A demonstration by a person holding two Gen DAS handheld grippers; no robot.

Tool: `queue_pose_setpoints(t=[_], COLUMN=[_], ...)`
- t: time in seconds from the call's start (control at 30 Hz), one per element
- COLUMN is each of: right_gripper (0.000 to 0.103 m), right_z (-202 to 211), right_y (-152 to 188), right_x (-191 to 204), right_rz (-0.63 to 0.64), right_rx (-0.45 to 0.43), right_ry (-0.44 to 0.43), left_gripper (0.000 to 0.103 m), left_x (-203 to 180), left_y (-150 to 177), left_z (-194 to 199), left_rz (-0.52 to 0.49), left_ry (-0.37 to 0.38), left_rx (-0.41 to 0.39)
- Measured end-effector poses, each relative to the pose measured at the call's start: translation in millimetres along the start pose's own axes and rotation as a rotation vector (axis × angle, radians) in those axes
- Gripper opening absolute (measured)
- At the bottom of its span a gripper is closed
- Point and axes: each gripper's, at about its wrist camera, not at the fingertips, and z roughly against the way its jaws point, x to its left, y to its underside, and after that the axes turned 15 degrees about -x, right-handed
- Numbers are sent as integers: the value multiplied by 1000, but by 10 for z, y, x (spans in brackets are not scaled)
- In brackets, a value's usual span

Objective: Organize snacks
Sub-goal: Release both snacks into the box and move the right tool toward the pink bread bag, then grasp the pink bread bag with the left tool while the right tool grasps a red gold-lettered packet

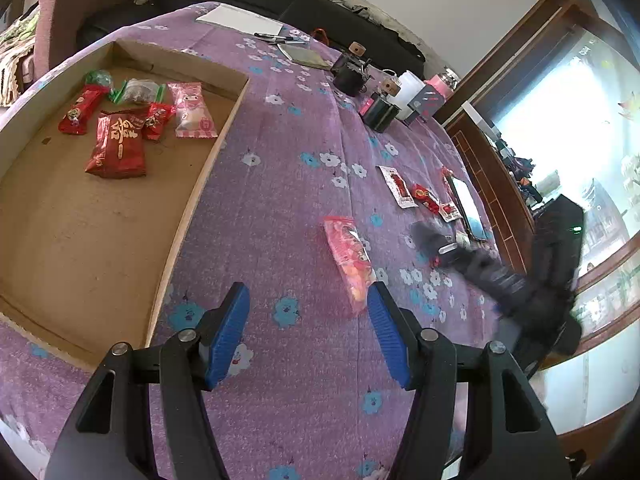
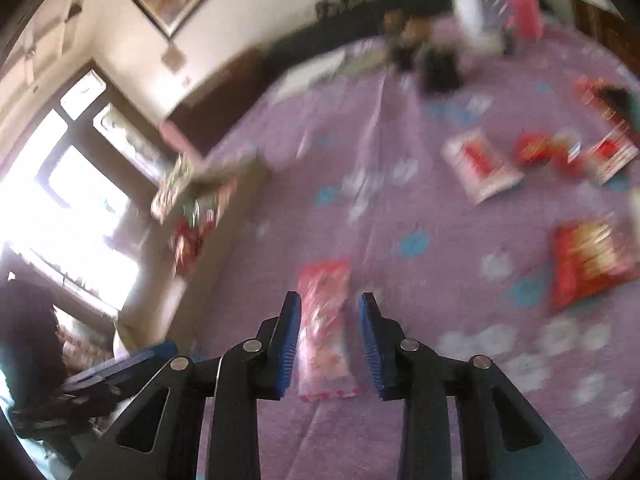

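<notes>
A shallow cardboard tray [image 1: 200, 184] lies at the left on the purple flowered cloth [image 1: 280, 200] and holds several snack packets, among them a big red one [image 1: 118, 144] and a pink one [image 1: 191, 110]. A pink snack packet [image 1: 350, 260] lies loose on the cloth; my left gripper [image 1: 308, 332] is open and empty just short of it. In the blurred right wrist view my right gripper [image 2: 330, 344] is open with the same pink packet [image 2: 324, 328] lying between its fingers, apart from both pads. The right gripper also shows, blurred, in the left wrist view [image 1: 480, 260].
More small red and white packets [image 1: 416, 194] and a phone [image 1: 468, 208] lie at the right. A large red packet [image 2: 588, 260] sits to my right gripper's right. Bottles, black holders [image 1: 380, 112] and a notepad [image 1: 240, 20] stand at the far edge.
</notes>
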Motion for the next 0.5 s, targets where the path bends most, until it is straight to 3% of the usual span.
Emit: queue_pose_setpoints(t=[0.1,0.17,0.23,0.33,0.43,0.5], right_gripper=[48,48,49,49,49,49], right_z=[269,395,426,389,207,37], right_y=[-151,-162,-121,-90,-128,-140], right_x=[-348,-656,-862,-1022,-1063,-1054], right_rz=[-37,-89,-153,-210,-191,-188], right_rx=[-72,-66,-46,-35,-33,-25], right_ry=[116,195,214,242,325,333], left_gripper=[60,60,60,60,60,60], left_x=[2,-7,-31,-83,-116,-110], left_y=[12,31,65,117,136,130], left_z=[-28,-79,-149,-220,-196,-150], left_rz=[-3,2,9,0,-18,-23], left_ry=[16,27,45,53,45,29], left_rx=[4,15,37,67,71,59])
